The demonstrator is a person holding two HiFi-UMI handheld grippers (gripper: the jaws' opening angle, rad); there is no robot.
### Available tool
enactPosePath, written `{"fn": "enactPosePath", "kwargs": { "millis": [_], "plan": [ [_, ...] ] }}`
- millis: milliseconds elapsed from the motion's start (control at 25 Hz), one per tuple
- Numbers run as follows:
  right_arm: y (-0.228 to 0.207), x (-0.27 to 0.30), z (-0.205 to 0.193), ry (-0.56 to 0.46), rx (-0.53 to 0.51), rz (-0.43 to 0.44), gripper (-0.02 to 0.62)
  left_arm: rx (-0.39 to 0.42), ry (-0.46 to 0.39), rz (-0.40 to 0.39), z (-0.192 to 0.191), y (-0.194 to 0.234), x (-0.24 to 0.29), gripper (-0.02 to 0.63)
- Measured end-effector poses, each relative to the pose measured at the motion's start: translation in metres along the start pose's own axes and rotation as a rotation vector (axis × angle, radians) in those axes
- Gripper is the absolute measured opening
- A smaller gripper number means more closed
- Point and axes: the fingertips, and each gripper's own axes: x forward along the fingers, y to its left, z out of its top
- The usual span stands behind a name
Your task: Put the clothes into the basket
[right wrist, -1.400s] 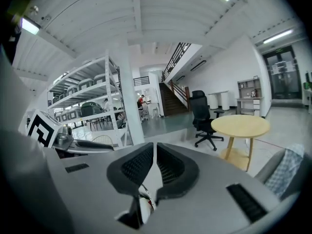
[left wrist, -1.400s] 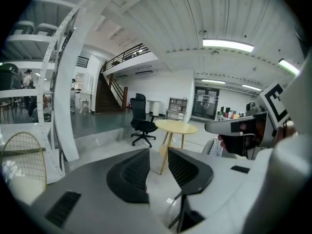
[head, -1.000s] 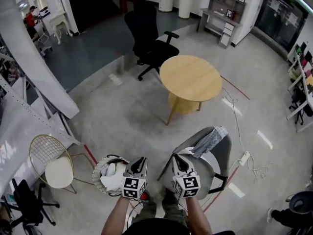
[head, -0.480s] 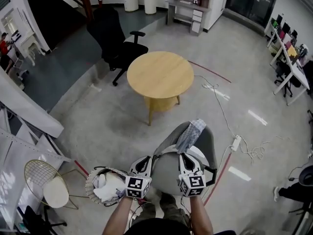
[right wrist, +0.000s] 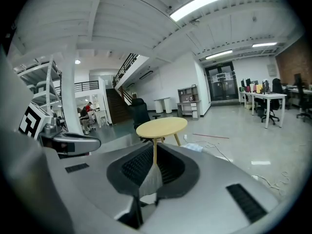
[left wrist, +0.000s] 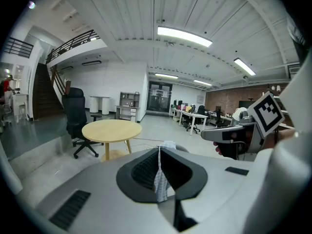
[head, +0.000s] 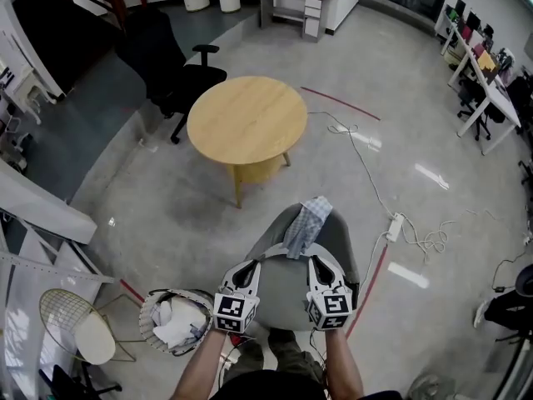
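A blue-and-white checked cloth (head: pixel 303 223) hangs over the back of a grey chair (head: pixel 338 242) straight ahead of me. In the left gripper view the cloth (left wrist: pixel 168 144) shows just beyond the jaws. My left gripper (head: pixel 247 267) and right gripper (head: pixel 316 264) hover side by side over the chair seat, both shut and holding nothing. The round basket (head: pixel 151 306) stands on the floor at my lower left, with white clothes (head: pixel 176 328) inside it. The left gripper (left wrist: pixel 160 151) and right gripper (right wrist: pixel 155 149) each point past the chair toward the table.
A round wooden table (head: pixel 246 122) stands beyond the chair, with a black office chair (head: pixel 171 65) behind it. A gold wire chair (head: pixel 71 327) sits left of the basket. Cables and a power strip (head: pixel 396 226) lie on the floor to the right, beside a red floor line (head: pixel 372 277).
Both grippers swung right, from above the basket and chair edge to in front of the grey chair. The basket has slid to the left of the view.
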Motion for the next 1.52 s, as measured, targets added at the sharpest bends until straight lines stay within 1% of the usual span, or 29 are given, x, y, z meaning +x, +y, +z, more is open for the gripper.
{"fn": "enactPosePath", "kwargs": {
  "millis": [240,600,840,1000,1080,1120,1200,1400,1520],
  "plan": [
    [-0.038,0.018,-0.013,0.048,0.020,-0.019,0.044,0.000,0.045,-0.033,-0.005,-0.012,0.044,0.020],
    [-0.088,0.063,-0.032,0.091,0.028,-0.033,0.044,0.025,0.080,-0.060,-0.016,-0.009,0.109,0.020],
    [-0.107,0.087,-0.048,0.119,0.047,-0.047,0.044,0.017,0.114,-0.056,-0.029,-0.002,0.131,0.020],
    [-0.110,0.103,-0.054,0.143,0.026,-0.031,0.046,0.007,0.138,-0.060,-0.035,0.000,0.135,0.020],
    [-0.113,0.110,-0.056,0.148,0.025,-0.036,0.046,0.008,0.148,-0.059,-0.038,0.001,0.134,0.020],
    [-0.115,0.114,-0.057,0.151,0.034,-0.038,0.063,0.007,0.153,-0.059,-0.040,0.001,0.134,0.020],
    [-0.118,0.121,-0.060,0.163,0.056,-0.039,0.164,0.007,0.163,-0.058,-0.044,0.002,0.134,0.020],
    [-0.127,0.140,-0.071,0.186,0.080,-0.056,0.222,0.004,0.183,-0.064,-0.052,0.004,0.132,0.020],
    [-0.129,0.153,-0.081,0.211,0.099,-0.051,0.238,0.002,0.195,-0.060,-0.059,0.009,0.130,0.020]
  ]
}}
